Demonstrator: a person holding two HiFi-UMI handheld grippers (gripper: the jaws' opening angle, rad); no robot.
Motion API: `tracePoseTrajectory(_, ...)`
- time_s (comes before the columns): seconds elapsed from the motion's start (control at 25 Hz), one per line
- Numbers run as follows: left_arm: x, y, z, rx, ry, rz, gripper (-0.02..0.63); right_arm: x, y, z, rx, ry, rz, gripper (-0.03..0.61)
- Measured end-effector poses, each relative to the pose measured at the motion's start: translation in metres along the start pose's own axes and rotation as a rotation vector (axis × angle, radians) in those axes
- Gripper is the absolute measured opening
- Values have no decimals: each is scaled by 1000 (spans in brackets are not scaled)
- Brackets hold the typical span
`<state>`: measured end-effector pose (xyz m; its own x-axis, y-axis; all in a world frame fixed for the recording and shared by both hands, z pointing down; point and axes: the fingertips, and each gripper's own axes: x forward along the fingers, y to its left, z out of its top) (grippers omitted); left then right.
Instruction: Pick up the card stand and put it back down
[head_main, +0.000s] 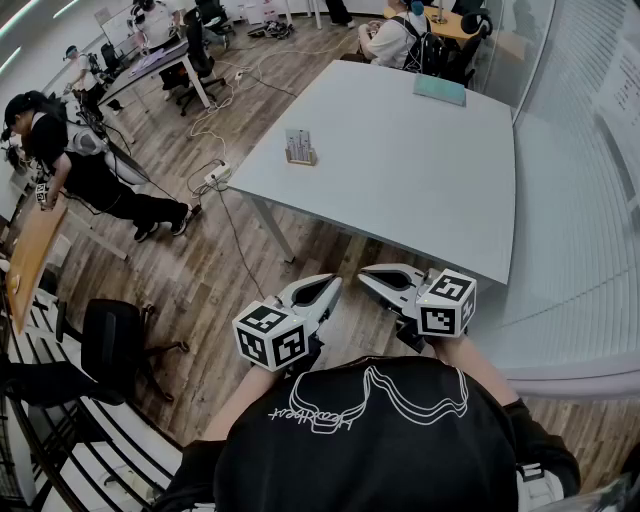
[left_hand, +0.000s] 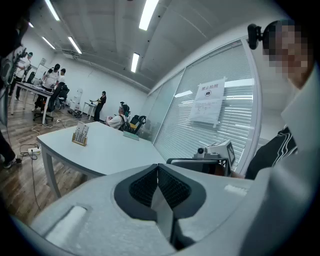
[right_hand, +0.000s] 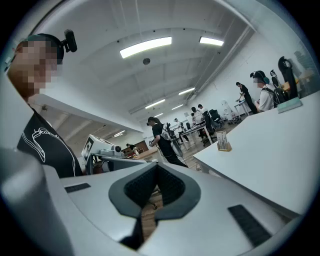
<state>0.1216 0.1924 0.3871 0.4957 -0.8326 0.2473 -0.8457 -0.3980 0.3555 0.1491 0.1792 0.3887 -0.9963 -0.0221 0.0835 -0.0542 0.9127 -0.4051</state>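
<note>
Waiting at the start, by the look of it: pick-up not begun. Card stand (head_main: 299, 148) sits upright nr the left edge of the bench (head_main: 420, 190), well apart from both tools. Left tongs (head_main: 333, 284) and right tongs (head_main: 366, 276) are held close to the person's chest, short of the bench's near corner, tips angled toward each other. Both are fully closed w/ nothing btwn the pads.

Next move, as I judge it: step or reach fwd over the bench, open one pair of tongs, line it up w/ the stand's tan base, then close. Stand looks light & narrow, so a gentle squeeze low down should keep it from tipping.

Around: teal pad (head_main: 440, 89) at the far corner, a seated person (head_main: 390, 40) beyond it, power strip (head_main: 217, 176) w/ cables on the floor left of the bench, office chair (head_main: 115, 345) at lower left. Nothing on the bench lies btwn tongs and stand; the gap itself is the only obstacle.
</note>
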Motion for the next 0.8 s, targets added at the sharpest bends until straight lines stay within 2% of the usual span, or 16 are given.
tracePoseTrajectory(0.36,-5,-13,9,37,-7,-16,15,-3,8,13,-18,-30,-8,6)
tracePoseTrajectory(0.56,-5,-8,18,40,-26,-4,14,1,4,19,-45,-23,-23,8)
tracePoseTrajectory(0.8,-5,9,17,23,-44,10,15,12,-8,11,-26,-1,-32,8)
